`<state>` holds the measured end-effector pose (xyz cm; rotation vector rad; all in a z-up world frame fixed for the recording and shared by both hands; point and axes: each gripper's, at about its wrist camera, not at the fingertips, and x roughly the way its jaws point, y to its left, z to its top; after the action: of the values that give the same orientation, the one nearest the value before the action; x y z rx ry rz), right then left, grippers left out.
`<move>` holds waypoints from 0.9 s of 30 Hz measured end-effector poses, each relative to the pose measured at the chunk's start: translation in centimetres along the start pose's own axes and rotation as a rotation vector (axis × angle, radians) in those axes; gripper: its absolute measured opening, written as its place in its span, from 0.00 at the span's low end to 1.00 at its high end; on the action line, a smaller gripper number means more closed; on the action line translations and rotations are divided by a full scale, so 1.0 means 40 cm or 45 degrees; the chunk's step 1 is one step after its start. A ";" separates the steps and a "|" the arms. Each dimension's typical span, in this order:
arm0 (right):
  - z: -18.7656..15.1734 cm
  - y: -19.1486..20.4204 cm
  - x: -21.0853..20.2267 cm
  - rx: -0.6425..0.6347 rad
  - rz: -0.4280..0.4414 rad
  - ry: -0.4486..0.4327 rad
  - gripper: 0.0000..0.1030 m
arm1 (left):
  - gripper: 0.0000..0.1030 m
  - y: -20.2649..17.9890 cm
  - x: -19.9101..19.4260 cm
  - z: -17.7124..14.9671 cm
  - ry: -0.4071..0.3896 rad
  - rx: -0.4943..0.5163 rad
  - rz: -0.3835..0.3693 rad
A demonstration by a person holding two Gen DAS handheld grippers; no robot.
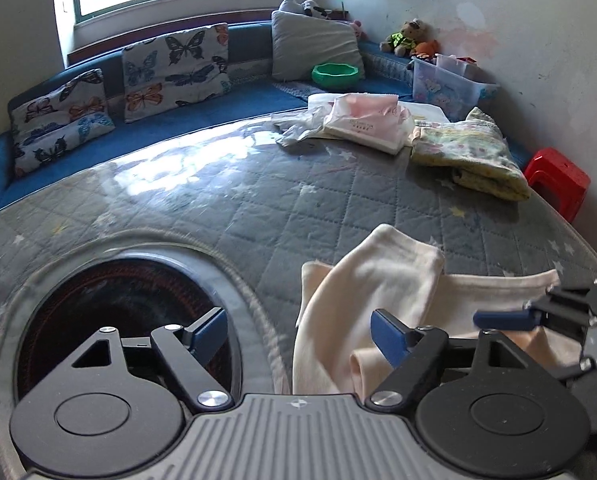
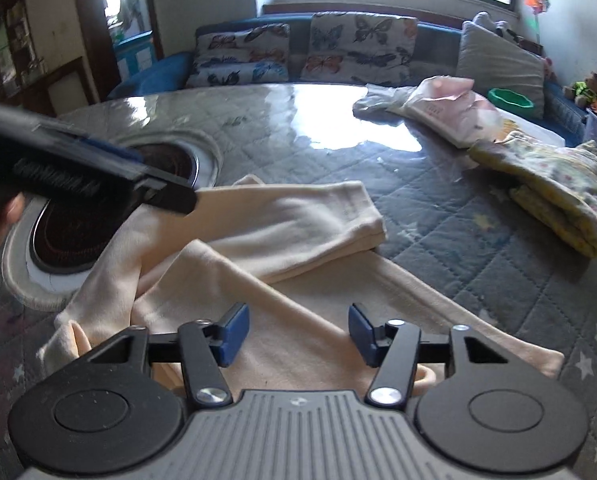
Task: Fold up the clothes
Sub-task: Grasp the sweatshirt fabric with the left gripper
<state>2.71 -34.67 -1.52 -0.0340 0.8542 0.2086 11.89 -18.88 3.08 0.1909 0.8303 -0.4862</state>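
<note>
From my left wrist camera, my left gripper [image 1: 298, 334] hangs with its jaws wide apart and nothing in them. The cream garment [image 1: 372, 304] lies on the quilted table cover [image 1: 258, 200], under the right-hand pad. The right gripper [image 1: 502, 318] pokes in beside it.

From my right wrist camera, my right gripper [image 2: 296, 334] hangs half open over the cream garment [image 2: 298, 240], pads not pinching it

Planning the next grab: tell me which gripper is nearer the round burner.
Left. The left gripper sits at the burner, its left finger over it. The right gripper is over the cream garment, away from it.
</note>
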 end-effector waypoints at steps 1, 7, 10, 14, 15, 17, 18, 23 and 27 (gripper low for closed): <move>-0.003 0.002 0.001 -0.011 -0.007 0.002 0.50 | 0.78 0.000 0.012 0.004 0.004 0.001 -0.011; -0.010 0.011 -0.008 -0.083 -0.015 0.002 0.26 | 0.65 -0.010 0.077 0.009 0.039 0.041 -0.024; -0.009 0.010 -0.012 -0.104 -0.017 0.002 0.24 | 0.58 -0.007 0.102 0.005 0.056 0.019 -0.050; -0.015 -0.001 -0.018 -0.085 -0.026 -0.017 0.05 | 0.33 0.005 0.118 0.002 0.058 -0.029 -0.091; -0.018 -0.004 -0.021 -0.078 -0.032 -0.023 0.05 | 0.33 0.008 0.123 0.001 0.066 -0.045 -0.107; -0.025 -0.011 -0.031 -0.060 -0.041 -0.034 0.05 | 0.35 0.010 0.126 -0.001 0.054 -0.063 -0.106; -0.028 -0.016 -0.036 -0.049 -0.044 -0.039 0.05 | 0.37 0.010 0.127 -0.002 0.043 -0.068 -0.099; -0.049 -0.053 -0.063 0.040 -0.071 -0.048 0.19 | 0.23 0.005 0.132 -0.002 0.027 -0.071 -0.122; -0.072 -0.078 -0.079 0.117 -0.072 -0.051 0.39 | 0.12 0.008 0.119 -0.016 -0.011 -0.087 -0.107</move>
<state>-0.82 -38.58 -1.21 0.0320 0.8212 0.1168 14.35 -20.00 -0.92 0.0911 0.8477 -0.5365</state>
